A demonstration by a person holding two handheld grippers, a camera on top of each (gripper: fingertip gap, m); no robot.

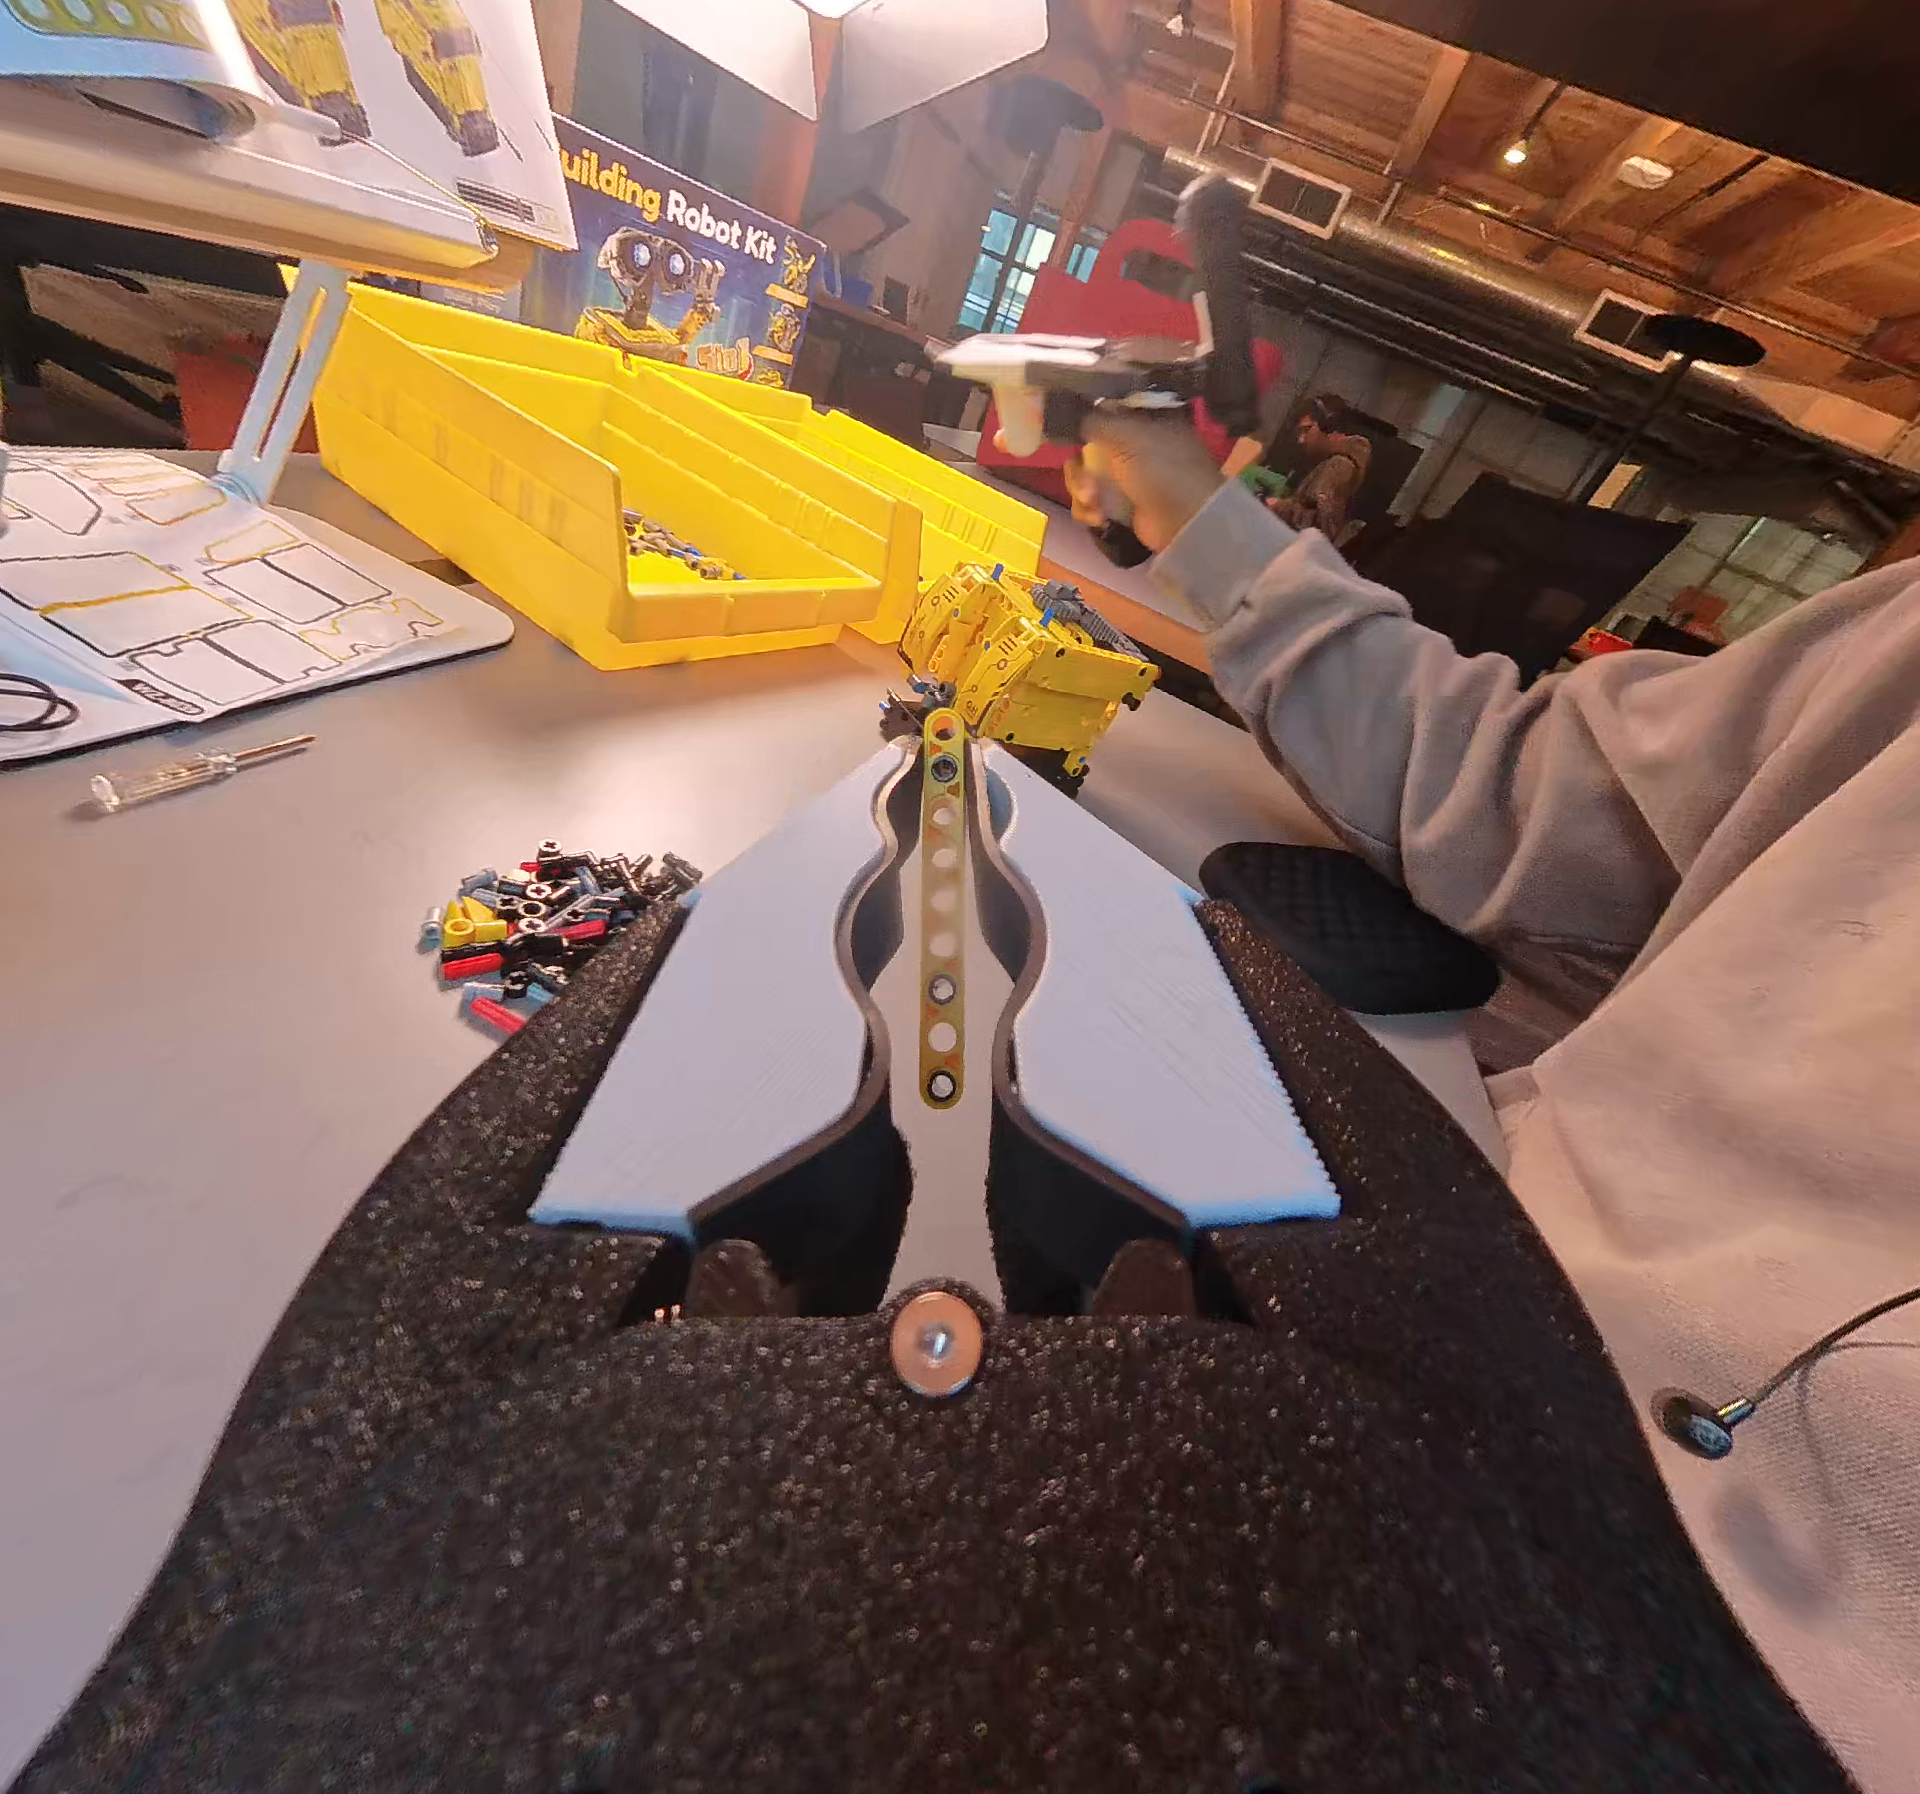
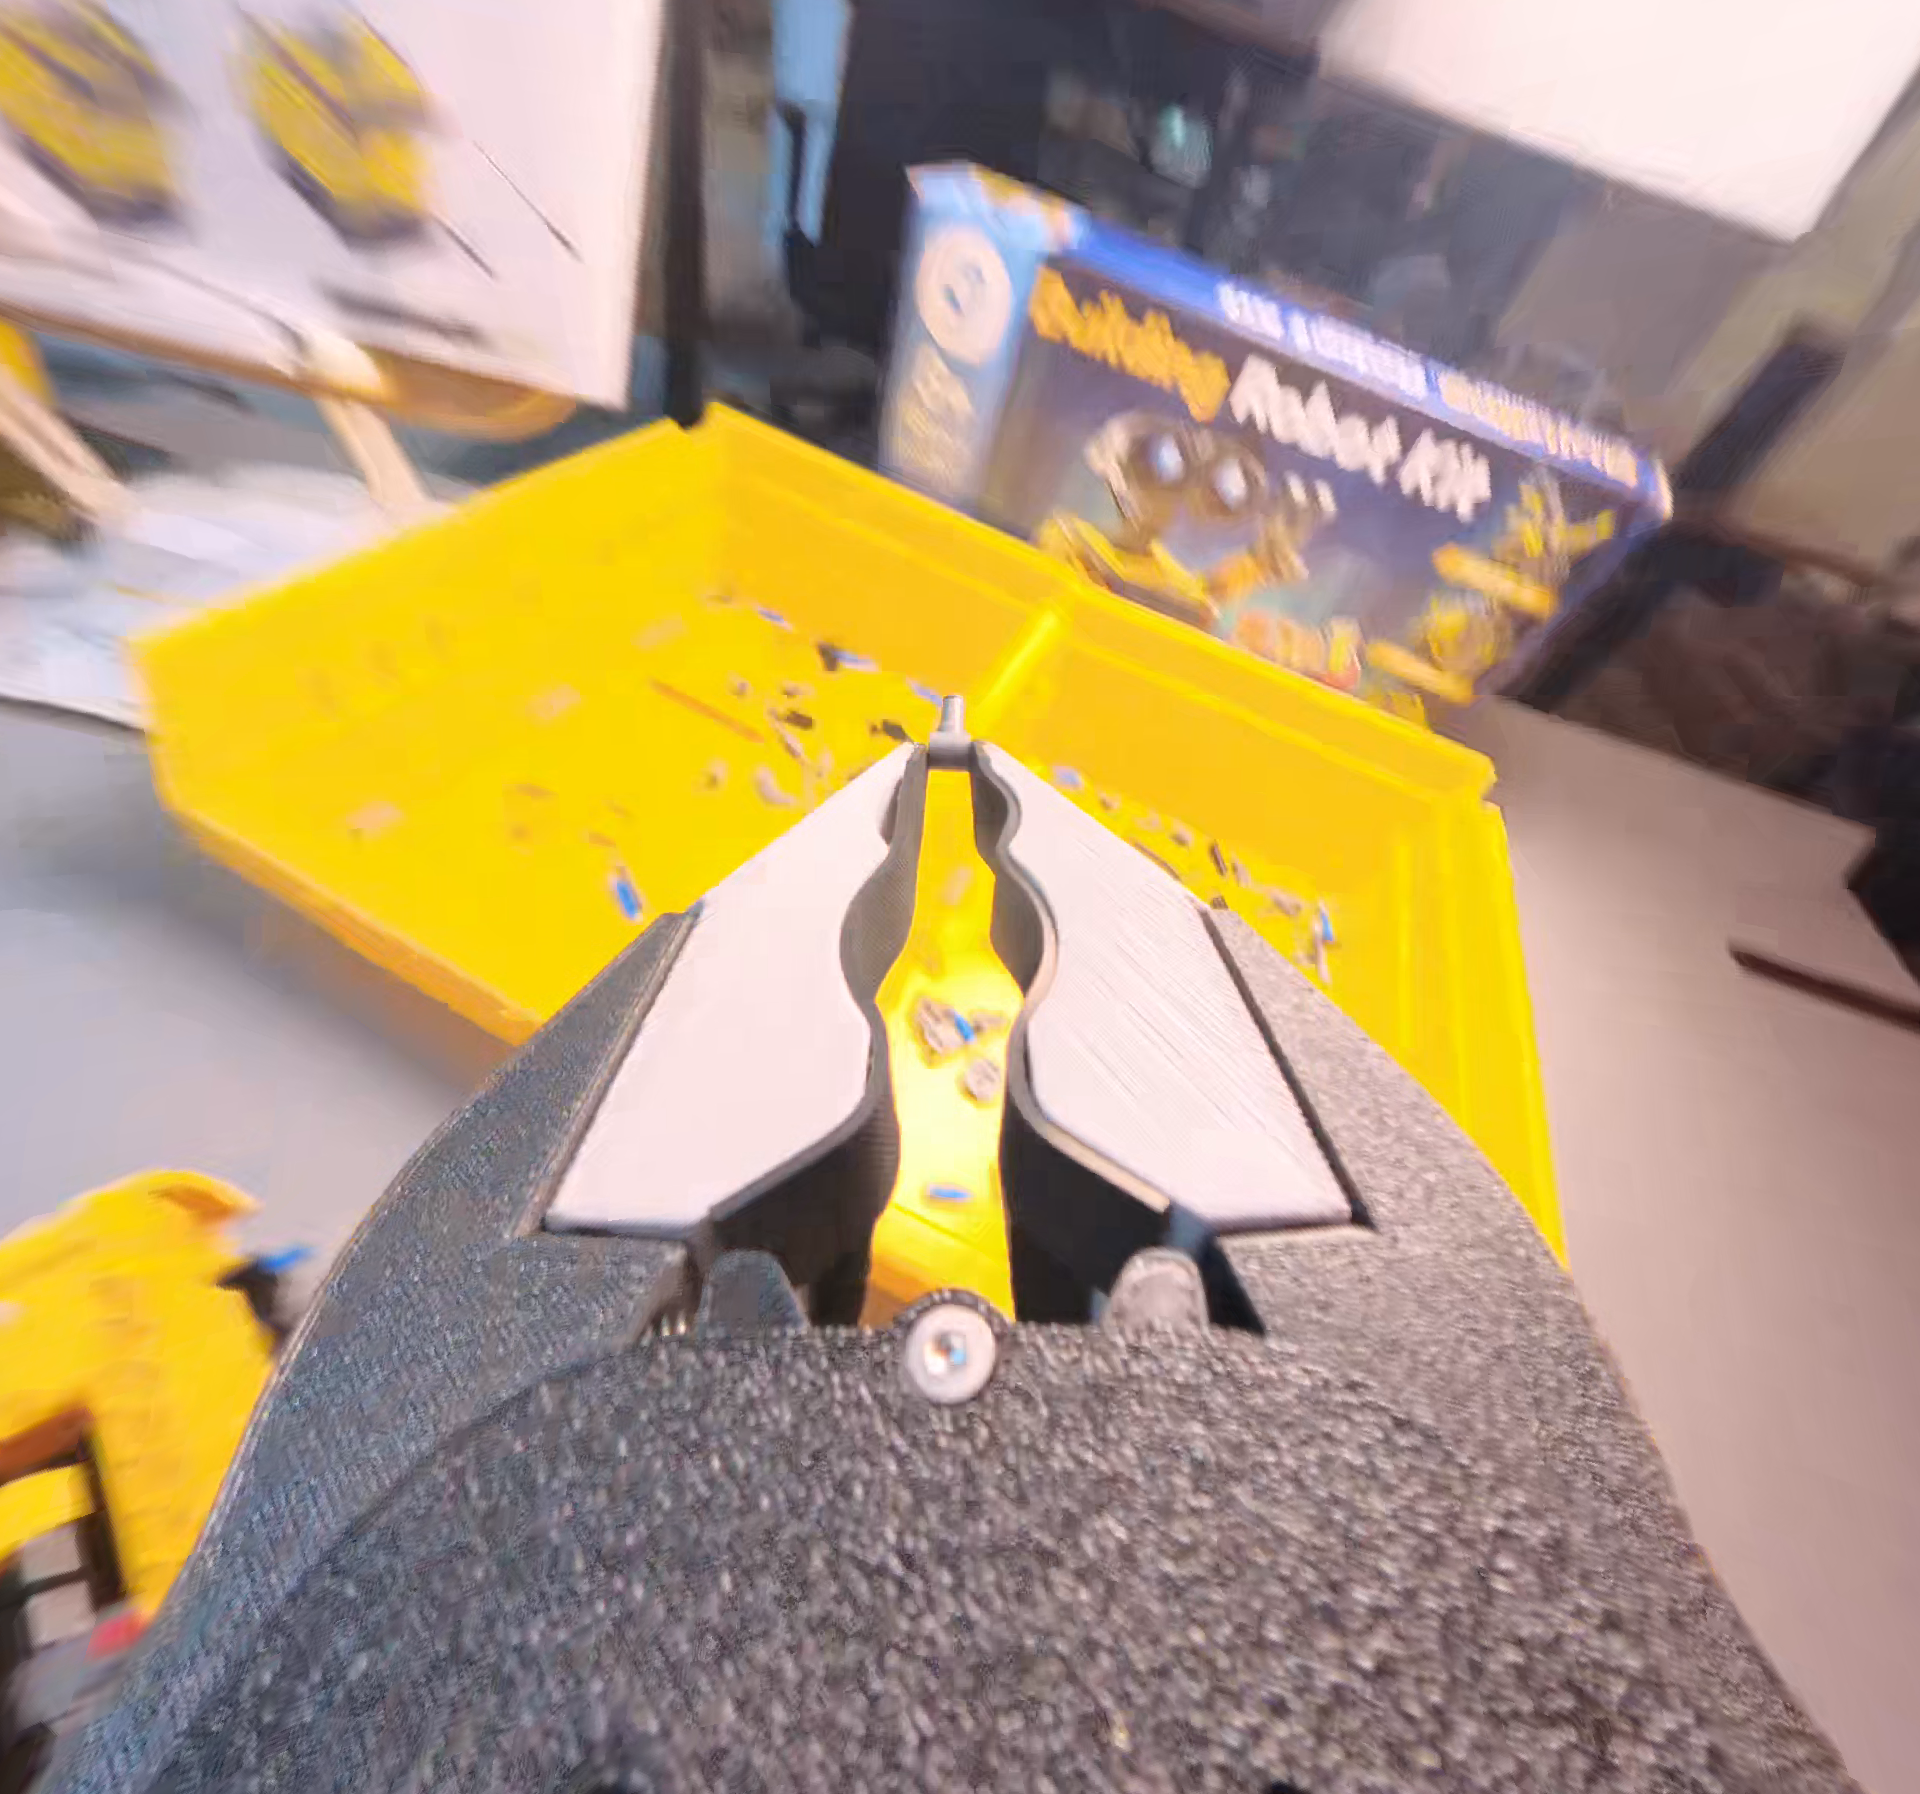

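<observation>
One view only: screwdriver (image 1: 197, 765)

The left gripper (image 1: 943, 757) has a rough, speckled black foam-like body, matt pale grey ribbed plastic fingers (image 1: 748, 996) and a shiny metal screw (image 1: 936, 1344). Between them sits a long, glossy yellow plastic beam with round holes (image 1: 941, 913). The large yellow plastic bins (image 1: 582, 487) look smooth and slightly shiny, the grey tabletop (image 1: 260, 1069) matt, the person's grey sleeve (image 1: 1455, 736) soft fleecy cloth, the instruction sheets (image 1: 208, 591) plain paper
</observation>
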